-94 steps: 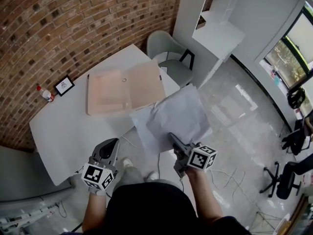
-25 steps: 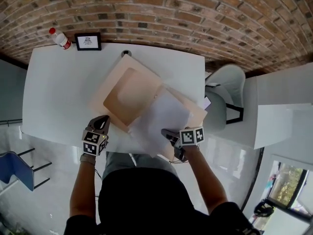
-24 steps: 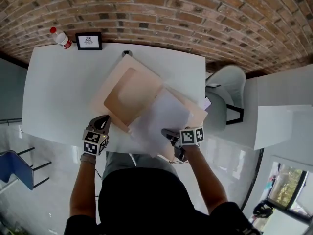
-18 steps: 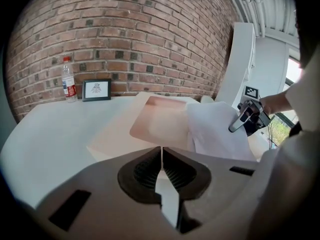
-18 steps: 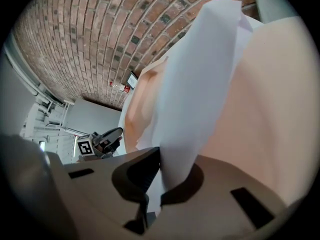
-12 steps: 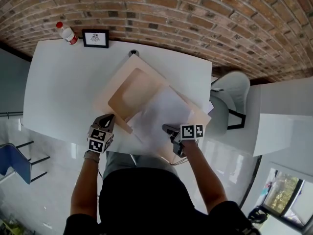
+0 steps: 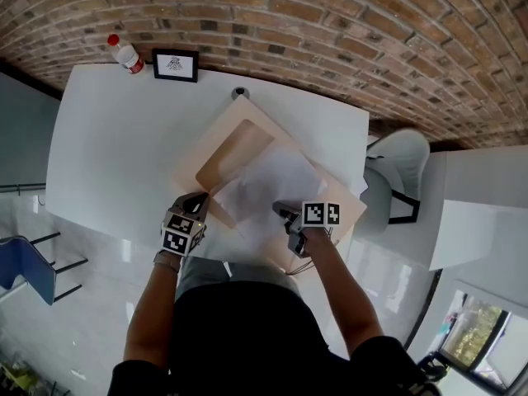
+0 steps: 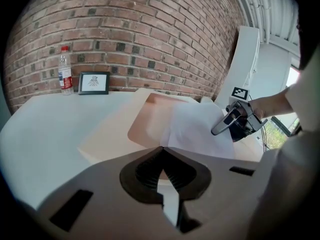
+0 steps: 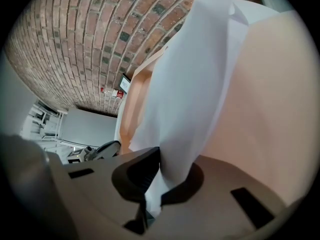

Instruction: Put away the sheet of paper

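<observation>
Peach-coloured card makes up the open folder (image 7: 334,198), which lies skewed across the middle of the white table (image 7: 107,139). The sheet of paper (image 7: 268,184) hangs over the folder's centre. Its near edge is pinched in the right gripper (image 7: 283,213), whose jaws are pressed together on it at the folder's 5 o'clock side. From that grip the sheet bows up and away toward 12 o'clock, so it is draped rather than flat.

The left gripper (image 7: 198,203) sits at the folder's 8 o'clock corner, pointing in over the card. Its jaws look closed, tips meeting, and I cannot make out anything caught between them.

A plastic bottle (image 7: 125,54) and a small picture frame (image 7: 175,64) stand at the table's 11 o'clock edge, well apart from the work.

The step in hand appears to be laying the sheet into the folder. Next, the right gripper would likely need to lower the sheet until it lies flat and square inside the card's edges. It would then let go without dragging the sheet askew, and the left gripper could fold the cover over it.
</observation>
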### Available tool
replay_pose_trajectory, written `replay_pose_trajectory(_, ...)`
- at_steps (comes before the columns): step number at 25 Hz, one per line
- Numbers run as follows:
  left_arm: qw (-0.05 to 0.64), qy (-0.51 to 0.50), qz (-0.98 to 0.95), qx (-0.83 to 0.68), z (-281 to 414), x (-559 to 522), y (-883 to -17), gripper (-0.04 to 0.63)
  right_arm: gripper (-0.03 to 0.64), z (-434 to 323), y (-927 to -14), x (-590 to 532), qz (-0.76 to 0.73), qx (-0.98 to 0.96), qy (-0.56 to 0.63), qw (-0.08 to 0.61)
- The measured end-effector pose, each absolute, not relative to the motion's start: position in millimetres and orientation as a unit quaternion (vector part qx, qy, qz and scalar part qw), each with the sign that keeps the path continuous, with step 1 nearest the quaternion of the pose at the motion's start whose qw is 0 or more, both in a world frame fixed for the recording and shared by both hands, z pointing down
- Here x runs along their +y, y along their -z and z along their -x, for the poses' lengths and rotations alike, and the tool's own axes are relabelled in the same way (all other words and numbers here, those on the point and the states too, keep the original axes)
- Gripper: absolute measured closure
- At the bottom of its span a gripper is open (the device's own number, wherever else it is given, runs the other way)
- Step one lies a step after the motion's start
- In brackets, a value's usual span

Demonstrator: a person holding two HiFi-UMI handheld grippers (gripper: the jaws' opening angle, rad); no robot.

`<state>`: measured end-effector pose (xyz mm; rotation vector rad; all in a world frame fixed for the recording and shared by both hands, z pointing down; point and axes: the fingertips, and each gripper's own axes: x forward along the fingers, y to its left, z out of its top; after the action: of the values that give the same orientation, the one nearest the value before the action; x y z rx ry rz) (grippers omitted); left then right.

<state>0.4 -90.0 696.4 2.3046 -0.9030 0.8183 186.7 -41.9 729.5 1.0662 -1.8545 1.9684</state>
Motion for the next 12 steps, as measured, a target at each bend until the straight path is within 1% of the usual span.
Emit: replay_pose_trajectory(12,0.286,-0.287,-0.863,-0.302,-1.9,-90.7,-696.1,0.594,0.606,-139.7,-736.7,-92.0,-0.354,-0.642,-0.666,0.134)
